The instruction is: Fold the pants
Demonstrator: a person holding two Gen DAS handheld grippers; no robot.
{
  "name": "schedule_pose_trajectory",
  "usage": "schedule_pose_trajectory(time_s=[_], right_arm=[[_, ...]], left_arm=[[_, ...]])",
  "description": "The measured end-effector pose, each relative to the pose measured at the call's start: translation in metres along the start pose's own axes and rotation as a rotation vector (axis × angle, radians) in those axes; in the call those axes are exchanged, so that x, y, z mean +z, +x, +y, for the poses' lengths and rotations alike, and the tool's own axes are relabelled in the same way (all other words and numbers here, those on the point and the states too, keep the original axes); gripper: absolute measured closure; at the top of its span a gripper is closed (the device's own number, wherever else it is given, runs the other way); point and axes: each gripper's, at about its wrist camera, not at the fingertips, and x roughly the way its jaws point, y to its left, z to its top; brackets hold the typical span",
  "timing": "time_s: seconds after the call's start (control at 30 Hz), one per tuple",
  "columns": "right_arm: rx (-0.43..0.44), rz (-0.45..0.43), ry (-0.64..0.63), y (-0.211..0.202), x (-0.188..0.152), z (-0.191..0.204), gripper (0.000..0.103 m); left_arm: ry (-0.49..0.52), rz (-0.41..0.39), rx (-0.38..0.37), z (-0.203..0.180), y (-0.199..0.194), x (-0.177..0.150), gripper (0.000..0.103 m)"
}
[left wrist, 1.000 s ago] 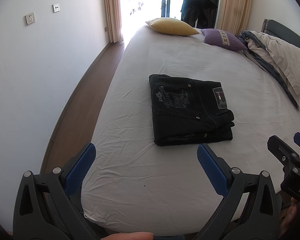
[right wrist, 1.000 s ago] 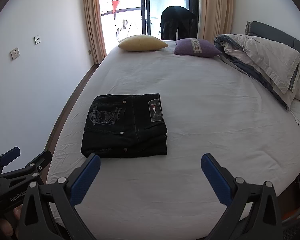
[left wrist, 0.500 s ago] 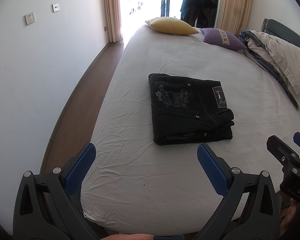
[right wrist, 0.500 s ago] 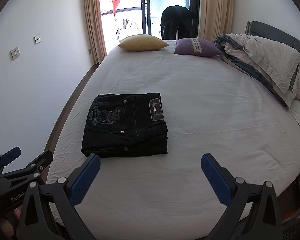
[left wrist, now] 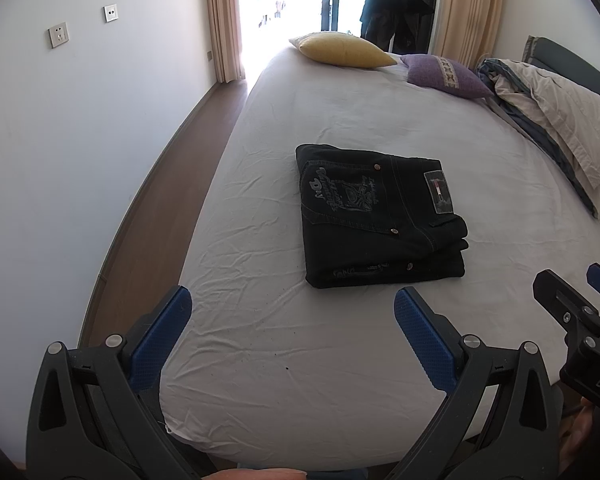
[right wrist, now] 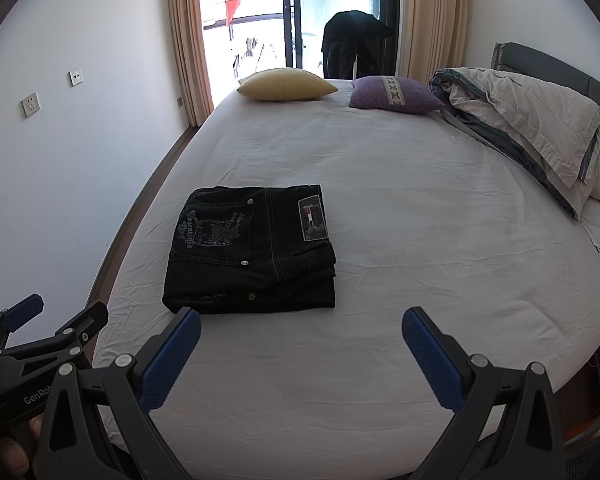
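Black jeans [left wrist: 376,216] [right wrist: 252,252] lie folded into a compact rectangle on the white bed sheet [left wrist: 284,356] [right wrist: 420,208], back pocket print and label facing up. My left gripper [left wrist: 292,304] hovers open over the near edge of the bed, short of the jeans, nothing between its blue pads [left wrist: 424,340]. My right gripper [right wrist: 300,324] is open too, held just in front of the jeans and to their right, empty. Each gripper shows at the side of the other's view: the right gripper [left wrist: 580,316], the left gripper [right wrist: 40,332].
A yellow pillow [right wrist: 286,84] and a purple pillow [right wrist: 396,94] lie at the far end of the bed. A bundled duvet [right wrist: 540,128] is heaped along the right side. A wall and a strip of wooden floor [left wrist: 156,200] run along the left.
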Motion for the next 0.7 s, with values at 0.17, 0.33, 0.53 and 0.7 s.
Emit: schedule_pose_trajectory(time_s=[0.17,0.33,0.53,0.7], right_arm=[[0.000,0.000,0.000,0.0000,0.0002,-0.0002,0.000],[0.000,0.001,0.000,-0.0001,0.0003,0.0000,0.000],[0.006,0.007,-0.007,0.0050,-0.0031,0.0000,0.000],[0.008,0.014,-0.010,0.0058,-0.0047,-0.0029,0.000]], left_arm=[[0.000,0.001,-0.001,-0.0006,-0.0003,-0.0014,0.000],[0.001,0.001,-0.001,-0.0007,-0.0006,-0.0018,0.000],[0.003,0.005,-0.002,-0.0006,0.0000,-0.0028,0.000],[0.025,-0.014,0.000,-0.0040,-0.0037,-0.0064,0.000]])
